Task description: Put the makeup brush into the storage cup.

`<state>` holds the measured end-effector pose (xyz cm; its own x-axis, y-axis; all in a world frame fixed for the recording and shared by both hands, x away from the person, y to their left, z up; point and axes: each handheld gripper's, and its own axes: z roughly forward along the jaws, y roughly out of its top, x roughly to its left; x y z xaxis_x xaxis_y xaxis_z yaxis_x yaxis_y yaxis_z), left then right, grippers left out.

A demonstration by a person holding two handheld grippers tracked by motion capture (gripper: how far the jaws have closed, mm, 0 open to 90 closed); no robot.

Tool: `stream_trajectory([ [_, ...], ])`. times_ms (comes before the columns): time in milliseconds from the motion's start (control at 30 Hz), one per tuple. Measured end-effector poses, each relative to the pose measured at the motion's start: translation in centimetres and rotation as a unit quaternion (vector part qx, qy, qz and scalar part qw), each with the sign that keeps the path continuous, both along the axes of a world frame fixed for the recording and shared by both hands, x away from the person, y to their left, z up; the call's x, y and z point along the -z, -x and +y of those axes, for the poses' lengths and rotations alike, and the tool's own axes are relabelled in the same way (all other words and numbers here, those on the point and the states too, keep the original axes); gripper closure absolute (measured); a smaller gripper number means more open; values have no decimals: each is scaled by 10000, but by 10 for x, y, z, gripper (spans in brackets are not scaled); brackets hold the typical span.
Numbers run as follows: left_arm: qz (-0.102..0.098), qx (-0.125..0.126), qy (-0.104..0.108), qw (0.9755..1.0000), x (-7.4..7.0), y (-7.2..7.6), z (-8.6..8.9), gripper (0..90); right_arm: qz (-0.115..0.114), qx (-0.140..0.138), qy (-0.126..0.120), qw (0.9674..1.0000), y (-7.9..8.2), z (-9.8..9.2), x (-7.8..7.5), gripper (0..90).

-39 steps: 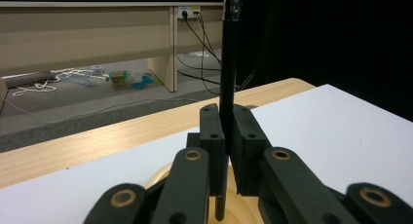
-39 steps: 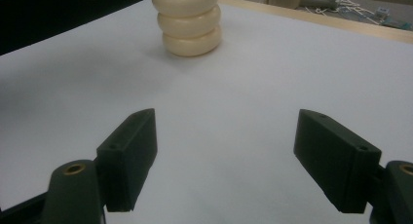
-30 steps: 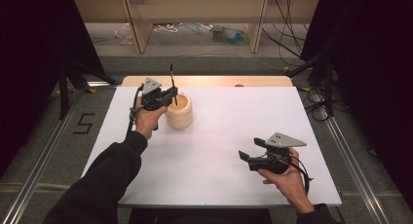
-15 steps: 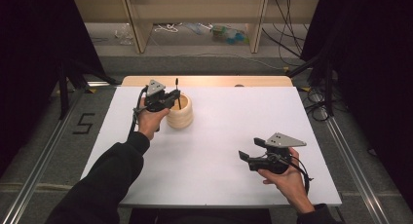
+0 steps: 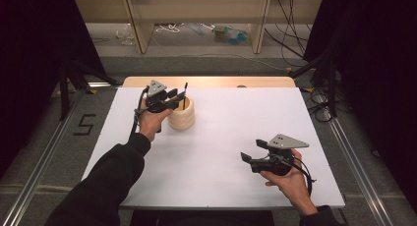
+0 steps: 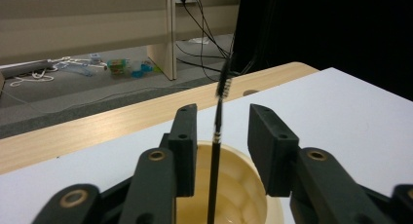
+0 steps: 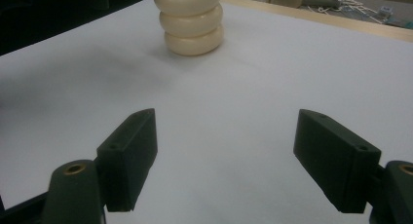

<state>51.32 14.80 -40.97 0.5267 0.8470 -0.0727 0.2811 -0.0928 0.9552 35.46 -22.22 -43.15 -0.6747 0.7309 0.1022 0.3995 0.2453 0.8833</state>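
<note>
A cream ribbed cup (image 5: 181, 117) stands at the back left of the white table (image 5: 236, 123). A thin black stick with a brush-like tip (image 5: 185, 94) stands upright in it. My left gripper (image 5: 177, 96) hovers over the cup's rim. In the left gripper view its jaws have just been opening, and the stick (image 6: 217, 126) stands free between the pads (image 6: 187, 136) above the cup (image 6: 238, 185). My right gripper (image 5: 251, 150) rests open near the front right with nothing between its jaws. It faces the cup (image 7: 194, 22) across bare table.
A wooden strip (image 5: 211, 81) runs along the table's far edge. Beyond it are cables and small clutter (image 5: 231, 34) on the floor under a bench. Metal rails (image 5: 354, 157) flank the table, and dark curtains hang at both sides.
The stick has sunk lower into the cup, and the left jaws have parted from it. Both hands have stayed where they were.
</note>
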Motion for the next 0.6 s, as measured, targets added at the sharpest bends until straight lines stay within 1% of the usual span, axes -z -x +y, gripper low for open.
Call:
stream_trajectory([
  [33, 9, -32, 6, 10000, 0, 0, 0, 599, 17, 20, 87, 10000, 1, -1, -1, 253],
  [67, 17, -68, 20, 10000, -1, 1, 0, 561, -65, 29, 124, 9999, 0, -1, -1, 253],
  [167, -7, -92, 6, 10000, -2, 2, 0, 510, -56, 28, 125, 9999, 0, -1, -1, 253],
  [200, 10, -115, -1, 9999, -3, 2, 1, 481, -54, 22, 114, 9999, 0, -1, -1, 253],
  [233, 31, -152, 0, 9999, -3, 3, 1, 428, -65, 11, 98, 9999, 0, -1, -1, 253],
  [267, 43, -154, 34, 9999, -4, 3, 1, 428, -65, 11, 98, 9999, 0, -1, -1, 253],
  [300, 47, -166, 48, 9998, -4, 3, 2, 405, -62, 19, 106, 9999, 0, -1, -1, 252],
  [333, 61, -183, 57, 9998, -5, 4, 2, 381, -33, 38, 52, 10000, 0, 0, 0, 252],
  [367, 73, -173, 56, 9998, -5, 4, 3, 369, 1, 1, -5, 10000, 0, 0, 0, 252],
  [400, 76, -159, 52, 9998, -6, 4, 3, 359, -4, 5, 9, 10000, 0, 0, 0, 252],
  [433, 85, -153, 86, 9998, -6, 5, 4, 344, -103, 18, 69, 9999, 0, -1, 0, 252],
  [467, 87, -166, 93, 9998, -6, 5, 4, 340, -64, 21, 106, 9999, 0, -1, -1, 252],
  [600, 71, -163, 80, 9998, -8, 7, 5, 305, -55, 30, 125, 9999, 0, -1, -1, 252],
])
